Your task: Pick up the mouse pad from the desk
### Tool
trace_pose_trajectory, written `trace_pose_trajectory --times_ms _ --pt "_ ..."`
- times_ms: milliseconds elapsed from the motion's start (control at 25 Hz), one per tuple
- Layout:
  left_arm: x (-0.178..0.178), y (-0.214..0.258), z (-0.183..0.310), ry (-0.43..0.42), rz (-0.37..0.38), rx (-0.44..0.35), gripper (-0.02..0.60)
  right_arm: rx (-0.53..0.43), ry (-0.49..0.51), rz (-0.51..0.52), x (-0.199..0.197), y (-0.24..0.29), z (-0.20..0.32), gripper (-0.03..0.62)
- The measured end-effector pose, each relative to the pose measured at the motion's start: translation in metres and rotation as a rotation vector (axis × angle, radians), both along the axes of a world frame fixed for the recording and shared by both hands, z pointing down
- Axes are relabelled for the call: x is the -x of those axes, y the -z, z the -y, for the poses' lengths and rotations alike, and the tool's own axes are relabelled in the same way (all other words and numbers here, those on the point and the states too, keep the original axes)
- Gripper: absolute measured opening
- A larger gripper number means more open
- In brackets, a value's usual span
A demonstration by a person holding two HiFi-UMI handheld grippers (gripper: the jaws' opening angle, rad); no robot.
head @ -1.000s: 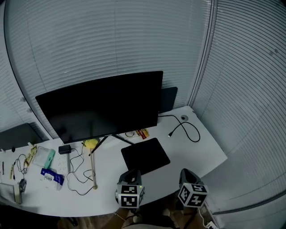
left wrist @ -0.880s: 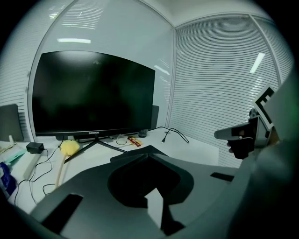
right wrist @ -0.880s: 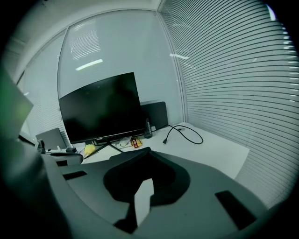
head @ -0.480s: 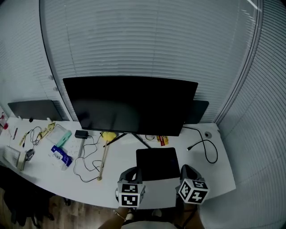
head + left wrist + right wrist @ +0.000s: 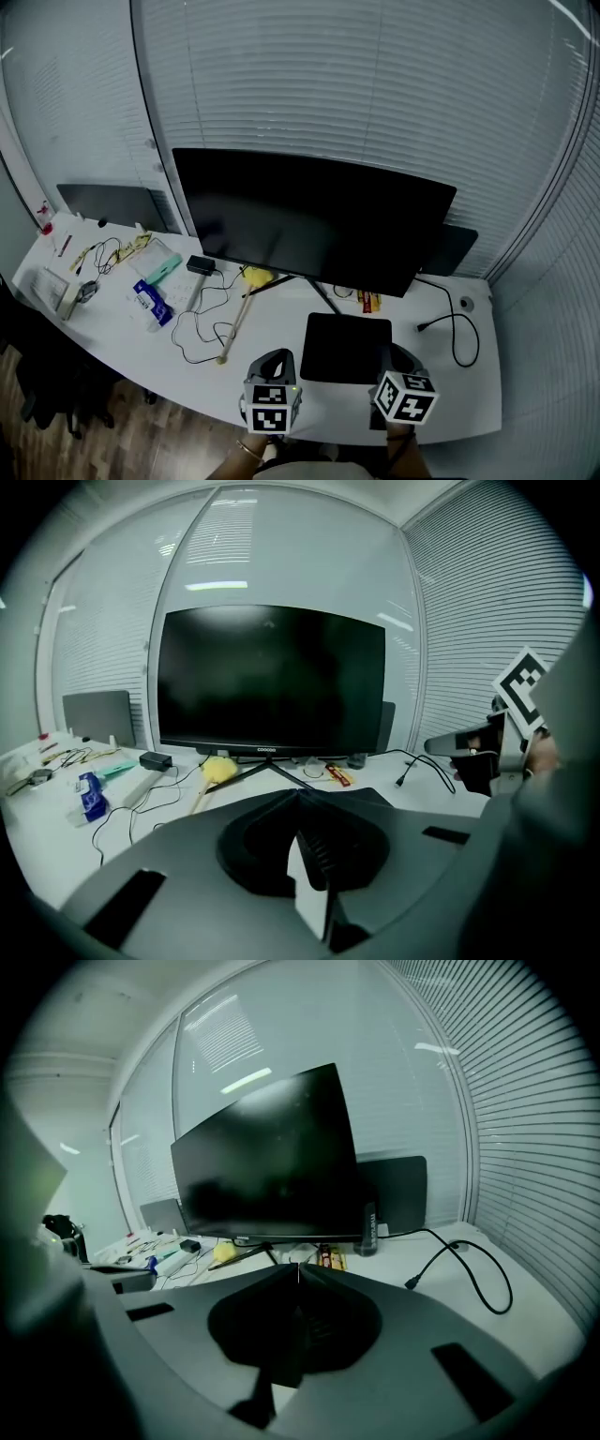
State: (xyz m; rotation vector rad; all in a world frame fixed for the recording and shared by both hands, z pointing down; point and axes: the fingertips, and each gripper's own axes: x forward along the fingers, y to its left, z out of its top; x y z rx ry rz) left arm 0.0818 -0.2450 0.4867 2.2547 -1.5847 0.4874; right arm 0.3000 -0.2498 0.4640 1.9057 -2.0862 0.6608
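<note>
head view, looking steeply down on a curved white desk [image 5: 122,328]. the black mouse pad [image 5: 345,347] lies flat on it, at 6 o'clock from the foot of a wide dark monitor [image 5: 314,225].

my left claw [image 5: 277,356] is at 8 o'clock from the pad, just off its near left corner. its own view shows the two jaws [image 5: 298,792] pressed together with nothing between them. my right claw [image 5: 394,352] is at 4 o'clock from the pad, its tip over the pad's near right edge; whether it touches i cannot tell. its jaws [image 5: 298,1267] are also together and empty.

toward 9 o'clock on the desk is a clear plastic wrapper or tray [image 5: 150,253], i cannot tell which, with a teal item [image 5: 161,270] on or in it. a blue packet [image 5: 150,300] lies just beside it at 6 o'clock. a black cable [image 5: 459,333] curls at 3 o'clock from the pad.

compared with a second ago, the monitor and the pad sit further right in the frame, more of the desk's left end shows, and the pad lies square to me rather than tilted. my right claw was clear of the pad then. both claws were closed then as well.
</note>
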Motion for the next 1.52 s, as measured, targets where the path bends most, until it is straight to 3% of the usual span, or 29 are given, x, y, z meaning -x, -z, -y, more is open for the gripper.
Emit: trace_pose_trajectory --times_ms 240,480,800,1080,1120,1200,1360,1480,1520 --pt "0.002 -0.005 -0.001 0.018 -0.017 0.021 0.015 0.014 0.038 -0.03 0.008 0.003 -0.002 0.034" --pt "-0.008 -0.004 0.004 0.005 -0.033 0.009 0.015 0.017 0.0 -0.051 -0.002 0.0 -0.005 0.034" --pt "-0.015 -0.014 0.005 0.003 -0.012 0.019 0.017 0.037 -0.03 -0.017 -0.011 -0.014 -0.01 0.035" --pt "-0.02 -0.026 0.004 -0.01 -0.039 0.052 0.02 0.06 -0.033 0.003 -0.015 -0.028 -0.013 0.037" --pt "-0.021 -0.027 0.004 -0.012 -0.04 0.058 0.034 0.064 -0.036 0.003 -0.016 -0.029 -0.013 0.037" --pt "-0.023 -0.031 0.004 -0.018 -0.048 0.078 0.16 0.07 -0.041 0.004 -0.018 -0.031 -0.014 0.038" --pt "-0.023 -0.042 0.004 -0.017 -0.044 0.113 0.161 0.087 -0.046 0.006 -0.019 -0.039 -0.014 0.047" --pt "-0.021 -0.048 0.006 -0.01 -0.043 0.124 0.167 0.107 -0.046 0.009 -0.02 -0.047 -0.013 0.143" --pt "-0.021 -0.05 0.006 -0.006 -0.041 0.128 0.169 0.113 -0.046 0.008 -0.02 -0.049 -0.014 0.143"
